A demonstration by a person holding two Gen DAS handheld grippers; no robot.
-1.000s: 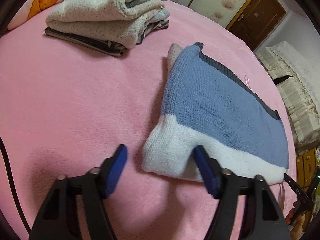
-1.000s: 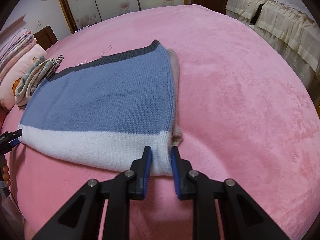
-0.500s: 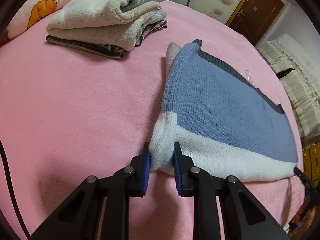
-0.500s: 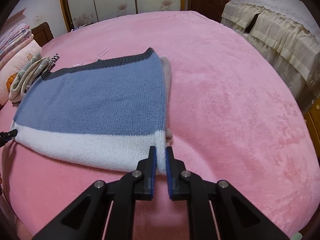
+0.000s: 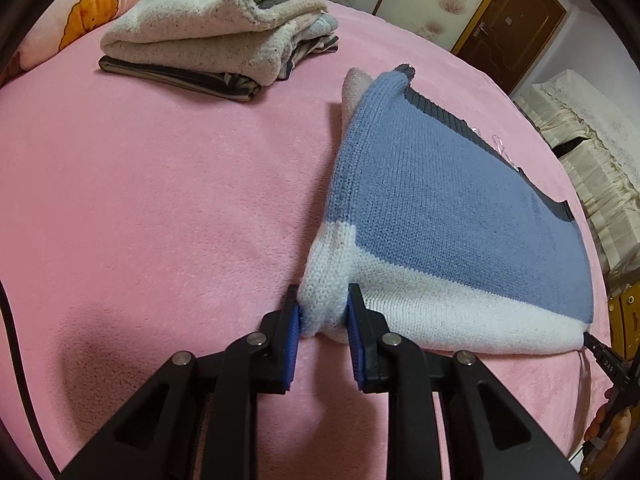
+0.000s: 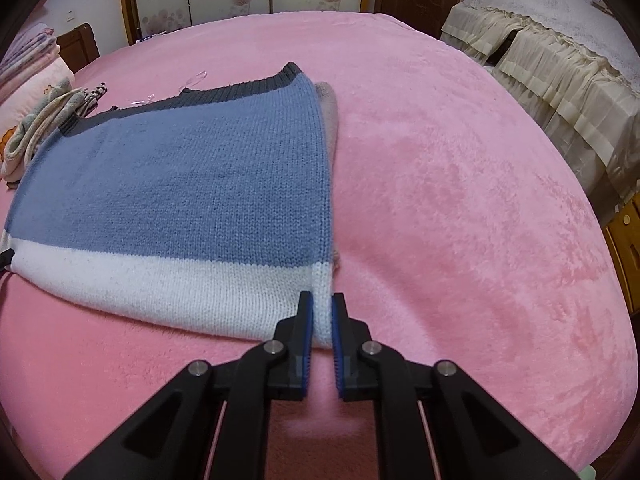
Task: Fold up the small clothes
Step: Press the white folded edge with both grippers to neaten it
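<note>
A small knitted sweater (image 5: 440,208) in blue with a white hem band and a dark collar lies folded flat on the pink bed cover (image 5: 160,200). My left gripper (image 5: 322,312) has the left corner of the white band bunched between its blue pads; its jaws are opening slightly, but the pads still press the knit. In the right wrist view the same sweater (image 6: 192,184) spreads to the left. There my right gripper (image 6: 321,312) is shut on the band's right corner. The right gripper's tip (image 5: 600,350) also shows at the far end of the band.
A stack of folded clothes (image 5: 216,36) sits at the far left of the bed, beside a pink pillow (image 5: 88,4). A second bed with a cream frilled cover (image 6: 540,64) stands to the right. Bare pink cover (image 6: 460,200) lies right of the sweater.
The left jaws went from wide open around the white corner to pinching it, and the knit bunched up. The right jaws narrowed onto the other corner. Neither hand has shifted much.
</note>
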